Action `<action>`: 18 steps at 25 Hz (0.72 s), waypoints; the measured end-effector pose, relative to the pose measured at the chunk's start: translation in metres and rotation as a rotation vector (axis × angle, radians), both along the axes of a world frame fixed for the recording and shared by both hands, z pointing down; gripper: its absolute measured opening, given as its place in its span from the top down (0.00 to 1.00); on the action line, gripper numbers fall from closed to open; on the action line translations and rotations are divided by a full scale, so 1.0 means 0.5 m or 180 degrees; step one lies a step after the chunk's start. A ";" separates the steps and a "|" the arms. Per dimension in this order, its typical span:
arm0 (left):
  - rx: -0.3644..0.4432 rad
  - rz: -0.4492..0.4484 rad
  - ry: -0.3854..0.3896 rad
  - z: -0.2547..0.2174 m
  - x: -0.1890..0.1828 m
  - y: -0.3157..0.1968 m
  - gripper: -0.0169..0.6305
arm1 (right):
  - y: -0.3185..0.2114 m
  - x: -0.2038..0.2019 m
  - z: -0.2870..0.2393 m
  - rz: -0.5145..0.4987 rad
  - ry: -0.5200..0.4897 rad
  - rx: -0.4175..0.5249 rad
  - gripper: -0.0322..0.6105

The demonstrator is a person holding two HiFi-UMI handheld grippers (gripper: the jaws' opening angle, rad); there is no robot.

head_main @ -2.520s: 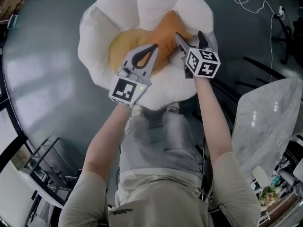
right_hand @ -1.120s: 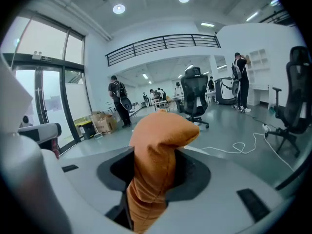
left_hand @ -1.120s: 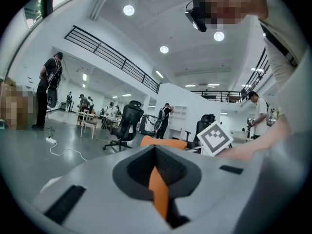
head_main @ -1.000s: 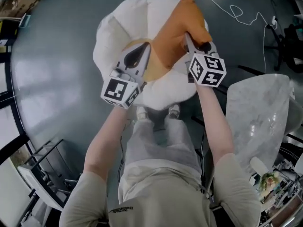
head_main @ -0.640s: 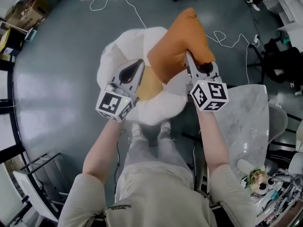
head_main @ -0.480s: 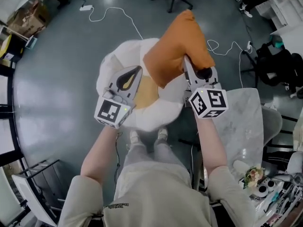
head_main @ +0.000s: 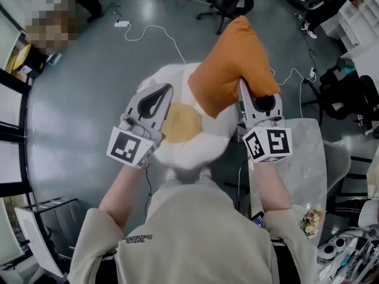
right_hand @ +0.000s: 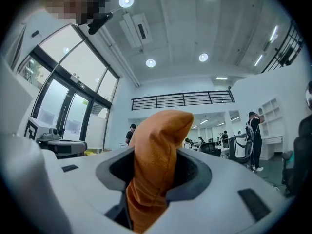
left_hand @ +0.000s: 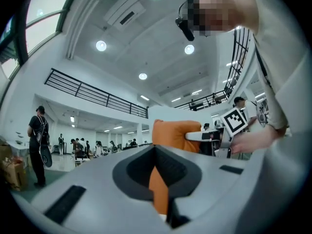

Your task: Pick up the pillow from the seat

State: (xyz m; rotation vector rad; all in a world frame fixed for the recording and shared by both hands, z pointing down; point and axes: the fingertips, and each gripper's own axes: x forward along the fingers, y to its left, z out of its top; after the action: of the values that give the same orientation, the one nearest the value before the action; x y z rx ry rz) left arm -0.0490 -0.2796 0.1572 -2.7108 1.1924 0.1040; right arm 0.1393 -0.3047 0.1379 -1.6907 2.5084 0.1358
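An orange pillow (head_main: 234, 64) hangs in the air above a white flower-shaped seat (head_main: 183, 152) with a yellow centre. My right gripper (head_main: 243, 87) is shut on the pillow's lower right edge. In the right gripper view the orange cloth (right_hand: 153, 165) is pinched between the jaws and stands up beyond them. My left gripper (head_main: 167, 89) is over the seat's left side, a little left of the pillow and apart from it, jaws together and holding nothing. The left gripper view looks past the shut left gripper (left_hand: 156, 150) to the pillow (left_hand: 173, 133) and the right gripper (left_hand: 214, 136).
A white cable (head_main: 155, 29) trails over the grey floor behind the seat. An office chair (head_main: 232, 2) stands at the back. A pale marbled tabletop (head_main: 299, 158) is close on the right, dark chairs (head_main: 349, 102) beyond it, black shelving (head_main: 35, 218) on the left.
The right gripper has lifted the pillow off the seat and higher. Both grippers have risen, and the seat looks smaller below. The left gripper stays shut beside the pillow.
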 end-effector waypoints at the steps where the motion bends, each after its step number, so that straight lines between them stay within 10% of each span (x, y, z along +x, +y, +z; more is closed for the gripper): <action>1: 0.0041 -0.0044 -0.0026 -0.011 -0.005 0.009 0.96 | 0.011 0.004 -0.011 -0.0019 -0.0027 0.0034 0.65; 18: 0.0070 -0.0235 -0.0126 0.025 -0.054 0.182 0.96 | 0.219 -0.018 0.020 -0.0172 0.0018 0.0304 0.65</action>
State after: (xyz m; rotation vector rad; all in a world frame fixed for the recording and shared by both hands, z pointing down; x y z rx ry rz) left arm -0.0762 -0.1887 0.1700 -2.6337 1.2708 0.0532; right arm 0.1305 -0.1952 0.1479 -1.5877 2.5059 0.2514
